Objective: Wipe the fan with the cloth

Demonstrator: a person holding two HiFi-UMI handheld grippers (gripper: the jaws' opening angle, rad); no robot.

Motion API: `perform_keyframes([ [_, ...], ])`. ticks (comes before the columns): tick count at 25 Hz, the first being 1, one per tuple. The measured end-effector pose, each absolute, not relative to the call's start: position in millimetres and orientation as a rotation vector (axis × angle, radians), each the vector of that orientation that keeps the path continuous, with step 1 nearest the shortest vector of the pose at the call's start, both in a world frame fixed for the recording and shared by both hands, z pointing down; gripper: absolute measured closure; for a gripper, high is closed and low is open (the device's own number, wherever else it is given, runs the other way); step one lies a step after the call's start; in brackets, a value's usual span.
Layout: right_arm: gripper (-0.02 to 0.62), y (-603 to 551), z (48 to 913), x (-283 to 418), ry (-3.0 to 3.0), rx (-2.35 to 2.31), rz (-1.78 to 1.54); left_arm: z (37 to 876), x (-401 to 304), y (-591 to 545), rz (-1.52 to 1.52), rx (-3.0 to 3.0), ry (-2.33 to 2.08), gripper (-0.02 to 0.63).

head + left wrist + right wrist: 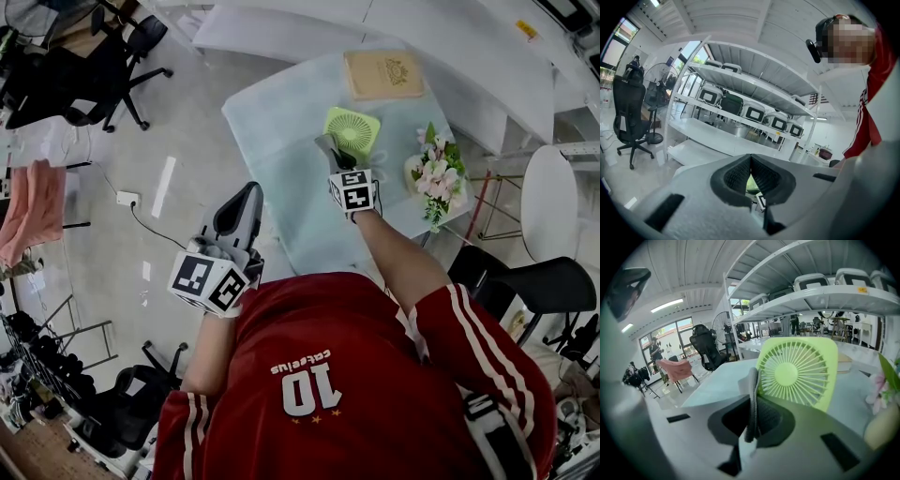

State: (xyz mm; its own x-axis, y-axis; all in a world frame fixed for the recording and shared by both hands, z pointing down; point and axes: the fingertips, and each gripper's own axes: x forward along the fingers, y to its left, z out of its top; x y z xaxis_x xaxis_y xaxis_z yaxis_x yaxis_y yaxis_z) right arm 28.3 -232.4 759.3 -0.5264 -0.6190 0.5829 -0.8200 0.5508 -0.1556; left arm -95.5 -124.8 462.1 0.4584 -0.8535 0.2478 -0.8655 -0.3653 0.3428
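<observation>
A small lime-green fan (353, 130) stands upright on the pale table (281, 141), its grille facing me. In the right gripper view the fan (798, 371) fills the middle, just past the jaws. My right gripper (330, 150) is at the fan's near left edge, shut on a folded grey cloth (751, 394). The cloth sticks up between the pads and its top reaches the fan's left rim. My left gripper (240, 208) hangs over the floor to the left of the table, well away from the fan. Its jaws (750, 161) are shut with nothing between them.
A tan book (384, 73) lies at the table's far end. A bouquet of pink and white flowers (436, 172) stands right of the fan. Black office chairs (84, 70) and a pink cloth on a rack (33, 208) are on the floor at left. White shelving (740, 101) is behind.
</observation>
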Motion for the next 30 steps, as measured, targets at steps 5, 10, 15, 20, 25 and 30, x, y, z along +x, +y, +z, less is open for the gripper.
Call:
perform_keyframes([
  [5,0.588,-232.3,760.7,31.3,-2.314,1.166,0.579,461.3,-94.4,-126.0,0.049,2.296,-1.430,0.603],
  [10,0.588,-231.3,762.5,39.2,-2.299,1.187,0.579,461.2,-90.9,-127.4,0.052,2.308,-1.422,0.604],
  [15,0.587,-229.6,761.9,47.6,-2.282,1.210,0.588,458.1,-88.2,-129.9,0.058,2.325,-1.401,0.604],
  [20,0.586,-227.6,763.7,54.4,-2.268,1.230,0.596,455.5,-83.9,-132.6,0.072,2.333,-1.386,0.604],
  [25,0.586,-224.4,764.0,63.2,-2.253,1.248,0.608,452.7,-77.1,-134.2,0.079,2.348,-1.366,0.604],
  [30,0.586,-223.9,764.4,72.2,-2.245,1.251,0.607,450.6,-71.7,-135.8,0.088,2.359,-1.364,0.603],
])
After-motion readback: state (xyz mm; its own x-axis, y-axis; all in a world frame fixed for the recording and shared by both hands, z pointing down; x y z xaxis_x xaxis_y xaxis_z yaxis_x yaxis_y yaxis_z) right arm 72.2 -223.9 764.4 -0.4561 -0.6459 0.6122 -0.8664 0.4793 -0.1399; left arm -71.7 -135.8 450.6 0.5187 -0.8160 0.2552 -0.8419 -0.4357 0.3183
